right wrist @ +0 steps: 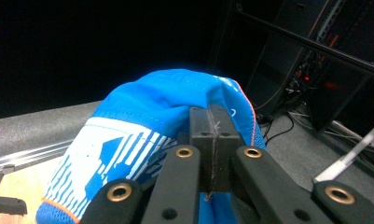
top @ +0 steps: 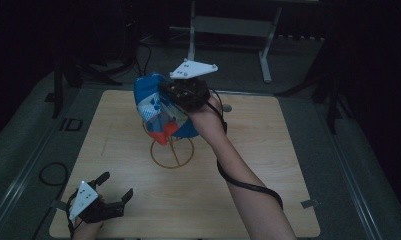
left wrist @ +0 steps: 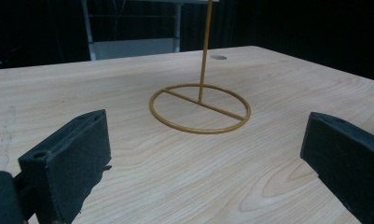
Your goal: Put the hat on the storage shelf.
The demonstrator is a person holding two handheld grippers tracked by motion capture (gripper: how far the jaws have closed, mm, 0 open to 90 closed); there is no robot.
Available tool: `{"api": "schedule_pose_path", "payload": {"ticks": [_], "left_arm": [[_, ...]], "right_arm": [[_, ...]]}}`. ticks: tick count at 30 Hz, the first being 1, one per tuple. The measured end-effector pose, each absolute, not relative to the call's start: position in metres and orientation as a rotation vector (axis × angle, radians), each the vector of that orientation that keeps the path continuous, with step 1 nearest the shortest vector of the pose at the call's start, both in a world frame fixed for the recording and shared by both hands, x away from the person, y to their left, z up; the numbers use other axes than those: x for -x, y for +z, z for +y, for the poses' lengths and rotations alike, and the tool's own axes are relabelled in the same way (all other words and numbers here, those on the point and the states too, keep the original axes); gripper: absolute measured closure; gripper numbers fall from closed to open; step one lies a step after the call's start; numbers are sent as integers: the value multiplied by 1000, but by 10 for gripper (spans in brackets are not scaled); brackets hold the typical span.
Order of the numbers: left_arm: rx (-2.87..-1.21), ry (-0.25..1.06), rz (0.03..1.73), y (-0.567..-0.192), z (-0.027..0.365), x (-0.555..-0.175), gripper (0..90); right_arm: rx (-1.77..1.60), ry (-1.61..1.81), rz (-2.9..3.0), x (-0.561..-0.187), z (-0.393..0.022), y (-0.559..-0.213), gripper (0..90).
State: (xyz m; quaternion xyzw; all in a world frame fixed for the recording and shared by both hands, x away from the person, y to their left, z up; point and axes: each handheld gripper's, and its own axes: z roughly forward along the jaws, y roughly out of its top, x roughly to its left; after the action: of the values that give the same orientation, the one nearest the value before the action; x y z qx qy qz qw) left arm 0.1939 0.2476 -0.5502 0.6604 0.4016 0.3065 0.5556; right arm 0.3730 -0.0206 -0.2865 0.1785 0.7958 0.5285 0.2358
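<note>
A blue, white and orange cap [top: 160,107] hangs over the top of a thin gold wire stand [top: 172,150] at the middle of the wooden table [top: 268,150]. My right gripper [top: 175,92] is shut on the cap's blue cloth [right wrist: 147,107], high above the table; its two jaws are pressed together in the right gripper view. My left gripper [top: 117,186] rests near the table's front left corner, open and holding nothing. In the left gripper view its fingers [left wrist: 65,158] frame the stand's ring base and upright rod [left wrist: 199,108].
A small grey disc [left wrist: 218,58] sits in the tabletop behind the stand. A metal frame [top: 233,30] stands on the dark floor beyond the table. Black cables [top: 53,175] lie left of the table, and dark equipment racks [right wrist: 315,60] stand off to the side.
</note>
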Motion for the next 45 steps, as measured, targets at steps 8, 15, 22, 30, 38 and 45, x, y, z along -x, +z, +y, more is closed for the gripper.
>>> {"api": "schedule_pose_path", "payload": {"ticks": [8, 15, 22, 30, 38, 45], "left_arm": [[-1557, 713, 945, -551, 249, -193, 20], [-1563, 707, 940, -551, 247, -194, 20], [-1569, 701, 943, -551, 246, -195, 20], [-1566, 706, 946, -551, 246, -192, 21], [-1582, 703, 937, -552, 244, -193, 21], [-1584, 693, 939, -553, 244, -193, 21]], "right_arm": [[-511, 1367, 2235, -381, -14, -300, 900], [-559, 1333, 2272, -390, -23, -320, 900], [-586, 1339, 2296, -395, -31, -333, 900], [-597, 1385, 2314, -392, -36, -345, 900], [-662, 1431, 2317, -398, -45, -349, 751], [-689, 1387, 2308, -401, -52, -357, 701]]}}
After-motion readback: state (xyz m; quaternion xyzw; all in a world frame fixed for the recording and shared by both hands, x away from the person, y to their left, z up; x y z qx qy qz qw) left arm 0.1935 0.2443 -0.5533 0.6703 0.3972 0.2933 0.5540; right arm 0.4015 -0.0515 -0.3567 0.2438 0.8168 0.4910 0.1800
